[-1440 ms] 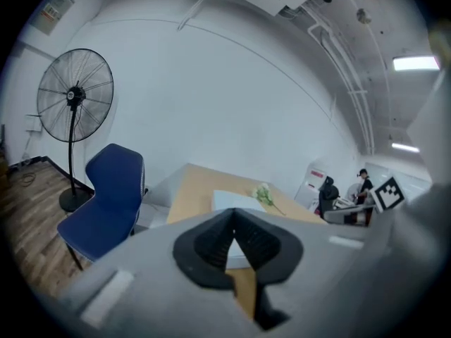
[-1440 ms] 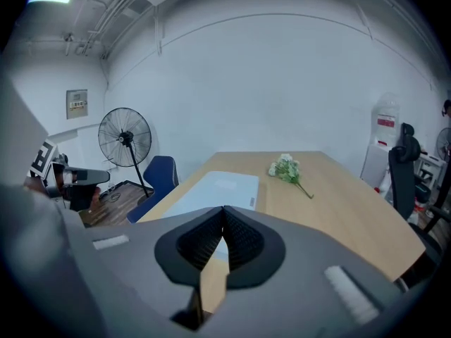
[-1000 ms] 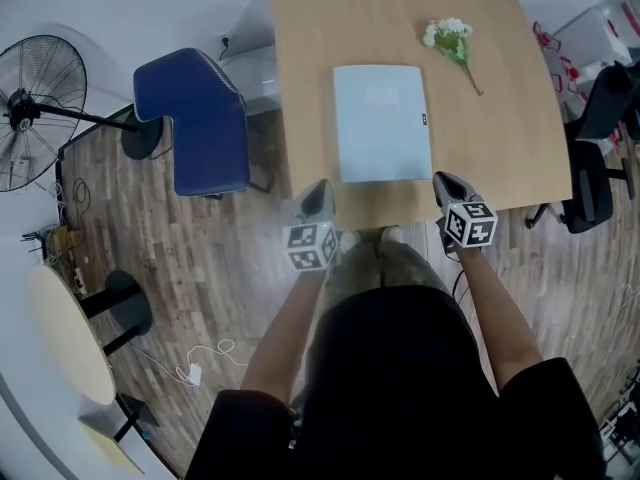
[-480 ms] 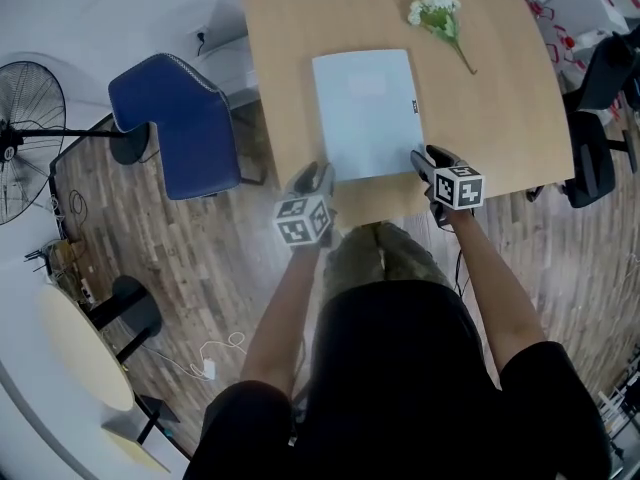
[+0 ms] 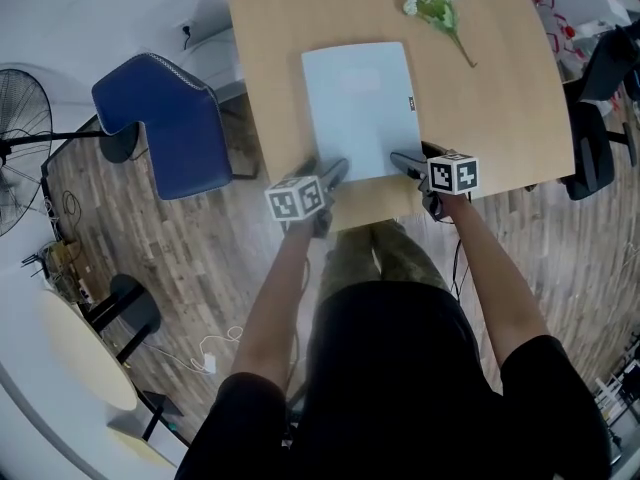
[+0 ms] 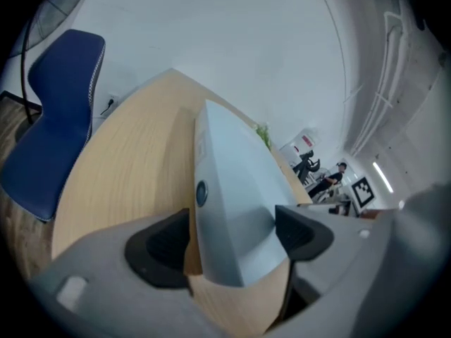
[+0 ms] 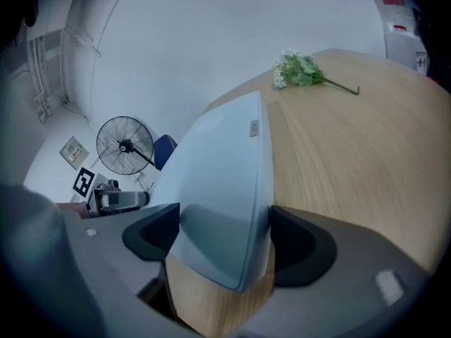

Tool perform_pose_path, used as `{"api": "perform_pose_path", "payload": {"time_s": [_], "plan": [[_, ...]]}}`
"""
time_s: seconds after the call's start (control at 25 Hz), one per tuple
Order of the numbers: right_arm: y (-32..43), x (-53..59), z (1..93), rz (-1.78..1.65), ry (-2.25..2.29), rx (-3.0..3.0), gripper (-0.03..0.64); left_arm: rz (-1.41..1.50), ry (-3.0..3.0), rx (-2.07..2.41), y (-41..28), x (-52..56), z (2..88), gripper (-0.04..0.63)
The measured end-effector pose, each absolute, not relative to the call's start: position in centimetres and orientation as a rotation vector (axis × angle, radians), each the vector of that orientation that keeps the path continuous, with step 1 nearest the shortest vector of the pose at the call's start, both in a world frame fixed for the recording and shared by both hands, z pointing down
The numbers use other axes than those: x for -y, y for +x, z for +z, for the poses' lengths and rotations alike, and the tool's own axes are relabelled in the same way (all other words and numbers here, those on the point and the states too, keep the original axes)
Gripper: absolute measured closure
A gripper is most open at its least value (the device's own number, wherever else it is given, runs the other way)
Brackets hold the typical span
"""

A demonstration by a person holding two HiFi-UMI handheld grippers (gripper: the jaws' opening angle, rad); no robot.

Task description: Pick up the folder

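A pale blue folder (image 5: 360,108) lies flat on the wooden table (image 5: 270,48), its short near edge close to the table's front. My left gripper (image 5: 335,171) is at the folder's near left corner and my right gripper (image 5: 405,161) at its near right corner. In the left gripper view the folder (image 6: 229,189) corner sits between the wide jaws of the left gripper (image 6: 232,234), which are opening; the pads do not press on it. The right gripper view shows the same: the folder (image 7: 222,174) corner lies between the right gripper's (image 7: 222,238) opening jaws.
A sprig of white flowers (image 5: 435,3) lies at the table's far right. A blue chair (image 5: 165,123) stands left of the table, with a floor fan (image 5: 20,138) further left. A black office chair (image 5: 600,118) is at the right. The person stands against the table's front edge.
Both grippers have moved forward and down from the table's front edge to the folder's near corners, and their jaws have gone from shut to wide apart.
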State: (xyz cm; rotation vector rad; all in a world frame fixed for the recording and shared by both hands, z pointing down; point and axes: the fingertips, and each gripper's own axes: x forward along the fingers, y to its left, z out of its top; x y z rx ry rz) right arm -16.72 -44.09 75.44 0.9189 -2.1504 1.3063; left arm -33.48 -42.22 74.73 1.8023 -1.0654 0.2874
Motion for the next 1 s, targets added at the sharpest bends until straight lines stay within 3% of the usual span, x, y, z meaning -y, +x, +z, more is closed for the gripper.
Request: {"api": "perform_pose_path", "payload": {"time_s": [0.24,0.36,1.0], "plan": [[-16.4,44.6,76.9,1.359,0.876,2.105,0.143,0.255,1.735,0.971,-32.9,42.7,76.2,0.187],[-16.9,44.7,77.0,1.404,0.841,2.120,0.176,0.262,1.743,0.966,-32.9,42.9,76.2,0.186],[-15.2,43.4,74.4,1.291,0.910,2.274,0.215,0.296,1.885,1.171,-30.5,41.7,72.4,0.217]]}}
